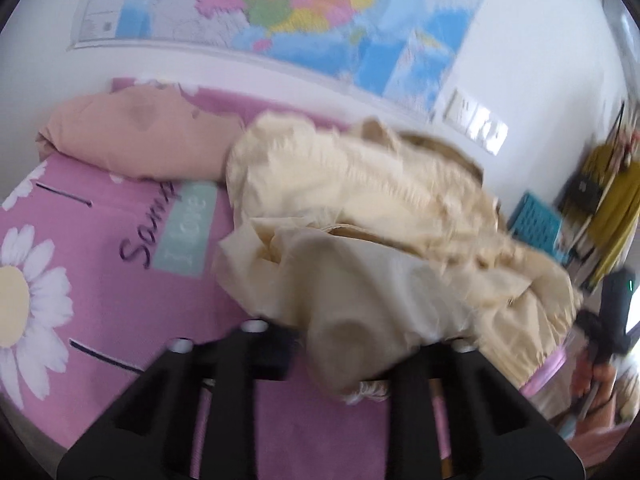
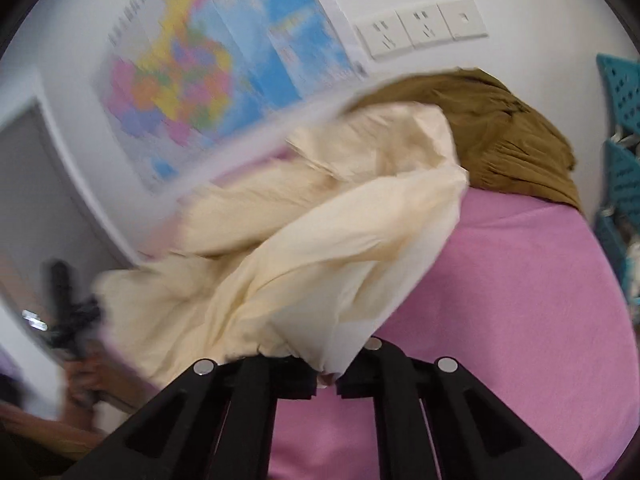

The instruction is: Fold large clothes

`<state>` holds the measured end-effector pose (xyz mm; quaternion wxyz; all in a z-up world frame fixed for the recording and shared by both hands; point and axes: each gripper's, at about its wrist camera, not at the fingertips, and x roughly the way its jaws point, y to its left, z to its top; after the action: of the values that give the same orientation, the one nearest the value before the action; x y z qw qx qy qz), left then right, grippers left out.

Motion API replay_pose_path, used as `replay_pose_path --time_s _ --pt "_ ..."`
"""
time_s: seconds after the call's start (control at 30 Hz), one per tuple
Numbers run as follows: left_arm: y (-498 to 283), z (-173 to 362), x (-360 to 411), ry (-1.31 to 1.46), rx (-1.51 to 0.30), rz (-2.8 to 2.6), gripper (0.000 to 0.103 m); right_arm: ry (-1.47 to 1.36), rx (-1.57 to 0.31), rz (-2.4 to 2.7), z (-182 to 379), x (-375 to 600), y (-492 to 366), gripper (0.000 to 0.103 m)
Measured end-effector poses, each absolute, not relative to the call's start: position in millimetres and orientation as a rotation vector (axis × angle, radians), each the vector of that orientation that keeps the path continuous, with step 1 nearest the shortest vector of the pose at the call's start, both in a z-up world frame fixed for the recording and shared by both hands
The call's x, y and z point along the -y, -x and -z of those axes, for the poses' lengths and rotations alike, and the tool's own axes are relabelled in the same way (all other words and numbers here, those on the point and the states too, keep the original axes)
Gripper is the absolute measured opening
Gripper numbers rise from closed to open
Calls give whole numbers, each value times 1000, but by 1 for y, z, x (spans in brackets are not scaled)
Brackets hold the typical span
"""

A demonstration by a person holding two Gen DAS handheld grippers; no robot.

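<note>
1. Cream garment (image 2: pixel 304 248) cloth is pinched at the bottom centre of the right wrist view, where the right gripper (image 2: pixel 328 380) has its jaws drawn almost together on a bunched edge.
2. In the left wrist view the left gripper (image 1: pixel 352 360) stands narrow at the bottom of the frame, with a fold of the same cloth (image 1: pixel 360 240) hanging between and over its jaws; it appears clamped on that fold.
3. From both grips the garment spreads up through the middle of each frame as a crumpled heap lying on the pink bedsheet (image 2: pixel 520 300).
4. Judging by that, folding has hardly begun: two edges are held, but the cloth is neither spread flat nor creased, so spreading and every fold remain.
5. A peach bundle (image 1: pixel 132 136) lies at the upper left of the left view and an olive-brown garment (image 2: pixel 504 136) at the upper right of the right view.
6. Writing on the sheet, left of centre in the left view, reads "LOVE" on a teal patch (image 1: pixel 188 232), beside a cursive word beginning "Sam". The wall map (image 1: pixel 304 12) lettering is too blurred to read.
</note>
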<state>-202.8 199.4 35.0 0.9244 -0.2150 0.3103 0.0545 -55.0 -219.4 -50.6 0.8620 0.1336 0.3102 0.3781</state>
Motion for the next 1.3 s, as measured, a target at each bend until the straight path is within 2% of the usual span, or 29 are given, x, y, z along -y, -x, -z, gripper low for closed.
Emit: replay_pose_path --time_s 0.2,0.3,0.37,0.4,0.5,0.6,0.73,0.83,0.97,1.0,1.13,1.2,1.23,1.27,1.3 --pt "234 -93 -216 487 -524 -105 12 -340 -556 -965 7 245 110 5" --pt "238 -90 -218 455 -590 -142 15 -257 -652 -898 23 245 110 7" --pt "233 -69 -210 363 -693 -186 27 -146 -766 -820 48 237 106 18" --pt "230 -58 -206 327 -740 -209 32 -68 -842 -780 67 231 103 33" --pt "232 -22 -193 261 -828 -184 43 41 -938 -717 90 230 100 67" --pt "235 -6 -185 215 -860 -184 48 128 -990 -746 89 236 104 67" --pt "239 4 -192 221 -869 -169 52 209 -946 -864 61 258 116 69" --pt "238 14 -196 239 -897 -158 52 164 -900 -846 41 282 108 72" --pt "236 18 -188 203 -897 -127 31 57 -782 -918 19 286 92 74" --pt "236 18 -185 184 -894 -119 29 49 -758 -899 17 275 80 77" --pt "237 15 -182 168 -894 -102 23 46 -828 -821 36 220 30 77" --pt "239 14 -184 186 -896 -104 25 16 -876 -808 47 206 12 73" --pt "242 14 -186 205 -897 -105 34 -7 -884 -809 49 206 11 72" --pt "243 14 -187 212 -901 -110 50 -51 -894 -810 51 211 8 72" --pt "244 14 -187 215 -904 -112 55 -70 -899 -810 53 216 11 73"
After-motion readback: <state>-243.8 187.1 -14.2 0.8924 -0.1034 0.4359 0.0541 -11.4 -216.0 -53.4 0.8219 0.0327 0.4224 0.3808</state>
